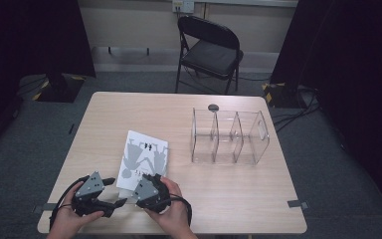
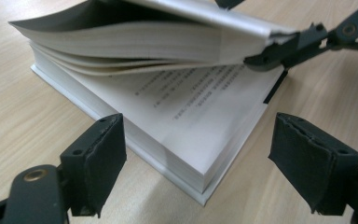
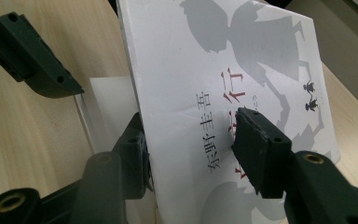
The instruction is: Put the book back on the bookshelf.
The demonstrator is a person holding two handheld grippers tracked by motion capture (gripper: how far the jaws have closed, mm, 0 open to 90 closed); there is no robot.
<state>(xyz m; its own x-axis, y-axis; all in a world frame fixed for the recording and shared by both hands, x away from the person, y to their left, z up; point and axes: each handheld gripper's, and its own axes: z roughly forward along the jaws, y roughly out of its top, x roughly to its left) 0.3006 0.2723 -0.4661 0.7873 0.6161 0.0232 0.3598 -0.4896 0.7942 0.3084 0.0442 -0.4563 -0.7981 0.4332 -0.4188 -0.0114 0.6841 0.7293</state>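
Note:
A white paperback book (image 1: pixel 144 149) with grey silhouettes on its cover lies at the table's front left. My right gripper (image 3: pixel 191 135) is shut on the front cover (image 3: pixel 214 56) and a sheaf of pages, one jaw under them and one on top. This bundle is raised off the rest of the book (image 2: pixel 182 107), where printed text shows. At the lifted edge in the left gripper view are the right gripper's fingers (image 2: pixel 279 53). My left gripper (image 2: pixel 198 158) stands open, with a jaw on either side of the book's near corner and neither touching it. Both grippers (image 1: pixel 118 193) (image 1: pixel 146 180) are at the book's front edge.
A clear plastic organiser (image 1: pixel 229 137) with three compartments stands on the wooden table (image 1: pixel 229 199) to the right of the book. A small dark disc (image 1: pixel 213 107) lies behind it. A black folding chair (image 1: pixel 209 47) stands beyond the far edge.

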